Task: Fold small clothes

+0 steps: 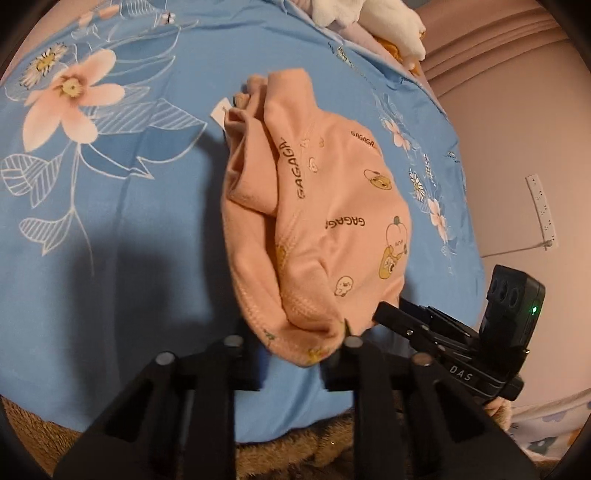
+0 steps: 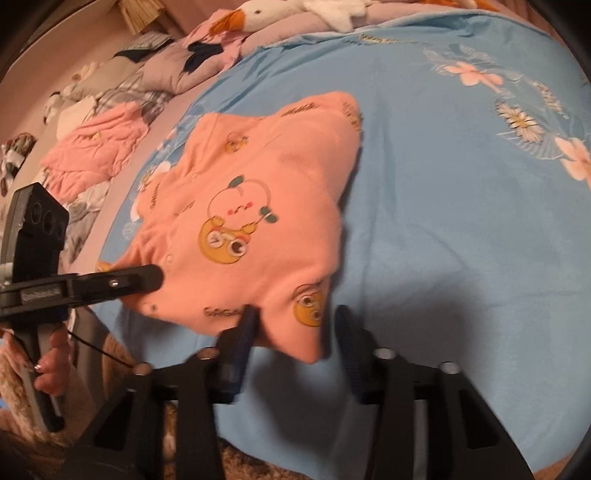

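Right wrist: blue floral bedsheet (image 2: 461, 229), pillows (image 2: 155, 70) behind.

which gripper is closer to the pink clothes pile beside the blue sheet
Left. The left gripper is at the shirt edge facing the pink clothes pile; the right gripper is at the shirt's near corner, farther from it.

You're working on a bed with a blue floral sheet (image 1: 110, 229). The peach baby garment (image 1: 325, 221) is lying bunched near the middle of it, and a plush goose (image 2: 280, 11) and quilts (image 2: 155, 70) are piling up along the far edge.
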A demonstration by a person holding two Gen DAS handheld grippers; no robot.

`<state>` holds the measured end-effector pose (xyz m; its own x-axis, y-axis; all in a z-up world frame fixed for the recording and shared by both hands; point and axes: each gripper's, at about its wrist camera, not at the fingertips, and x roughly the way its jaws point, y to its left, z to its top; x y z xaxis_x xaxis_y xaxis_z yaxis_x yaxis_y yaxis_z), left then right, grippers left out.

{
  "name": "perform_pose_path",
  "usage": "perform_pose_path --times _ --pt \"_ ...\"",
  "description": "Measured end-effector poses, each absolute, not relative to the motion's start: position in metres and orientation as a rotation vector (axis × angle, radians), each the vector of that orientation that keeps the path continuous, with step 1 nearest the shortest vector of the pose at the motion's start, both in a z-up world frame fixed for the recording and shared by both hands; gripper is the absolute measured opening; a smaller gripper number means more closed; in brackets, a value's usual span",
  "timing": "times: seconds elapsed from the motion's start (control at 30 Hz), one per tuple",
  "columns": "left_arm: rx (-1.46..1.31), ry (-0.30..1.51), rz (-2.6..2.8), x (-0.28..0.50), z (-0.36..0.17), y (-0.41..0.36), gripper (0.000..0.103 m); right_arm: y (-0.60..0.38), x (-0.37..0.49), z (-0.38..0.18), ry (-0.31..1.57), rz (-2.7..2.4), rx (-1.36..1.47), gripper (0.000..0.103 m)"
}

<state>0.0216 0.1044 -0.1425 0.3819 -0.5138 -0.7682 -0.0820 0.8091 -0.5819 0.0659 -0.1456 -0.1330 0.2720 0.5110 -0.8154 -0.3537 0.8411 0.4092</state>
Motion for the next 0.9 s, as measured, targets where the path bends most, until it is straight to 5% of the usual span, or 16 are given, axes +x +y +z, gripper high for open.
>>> perform_pose_path --times 0.1,0.37,0.9 --pt "-0.621 1.141 -0.296 0.018 -0.139 0.106 0.012 -0.141 0.065 -0.130 1.145 0.588 0.132 0.012" --pt "-0.703 1.135 -0.331 0.005 -0.140 0.117 0.011 -0.165 0.050 -0.093 1.054 0.663 0.209 0.011" --pt "-0.649 1.176 -0.272 0.005 -0.171 0.108 0.018 -0.155 0.056 -0.136 1.184 0.563 0.187 0.011"
